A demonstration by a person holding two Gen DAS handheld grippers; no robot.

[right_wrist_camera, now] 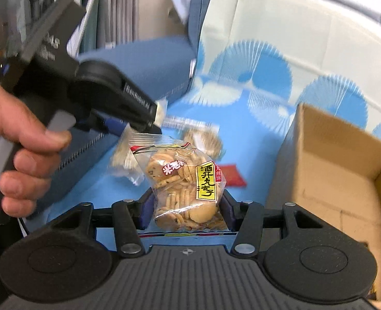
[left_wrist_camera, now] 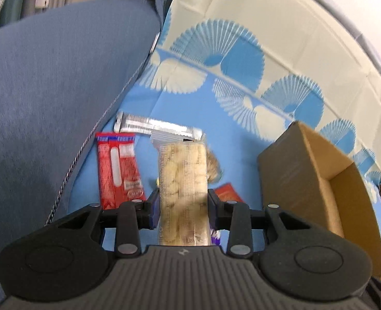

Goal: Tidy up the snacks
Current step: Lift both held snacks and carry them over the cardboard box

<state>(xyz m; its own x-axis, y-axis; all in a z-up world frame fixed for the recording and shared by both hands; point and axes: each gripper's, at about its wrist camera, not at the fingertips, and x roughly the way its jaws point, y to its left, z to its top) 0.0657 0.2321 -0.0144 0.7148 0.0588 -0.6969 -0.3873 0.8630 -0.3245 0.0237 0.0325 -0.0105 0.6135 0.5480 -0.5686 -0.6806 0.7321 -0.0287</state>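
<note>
Jaws clamp cracker sleeve (left_wrist_camera: pixel 182 180), cookie bag (right_wrist_camera: pixel 187 191)

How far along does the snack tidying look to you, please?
Done: nothing visible in the cardboard box. In hand: left tongs grip a clear cracker pack; right tongs grip a biscuit bag. Left: red packet and silver packets on the blue cloth.

Your right tongs (right_wrist_camera: pixel 187 204) at the bottom centre of the frame are clamped on a clear bag of round crackers (right_wrist_camera: pixel 186 188) with a yellow label. At the left, your hand (right_wrist_camera: pixel 22 149) holds the left tongs (right_wrist_camera: pixel 154 121), which pinch a pale clear packet (right_wrist_camera: pixel 162 109). An open cardboard box (right_wrist_camera: pixel 327 170) sits at the right on the blue-patterned surface (right_wrist_camera: pixel 255 103).
</note>
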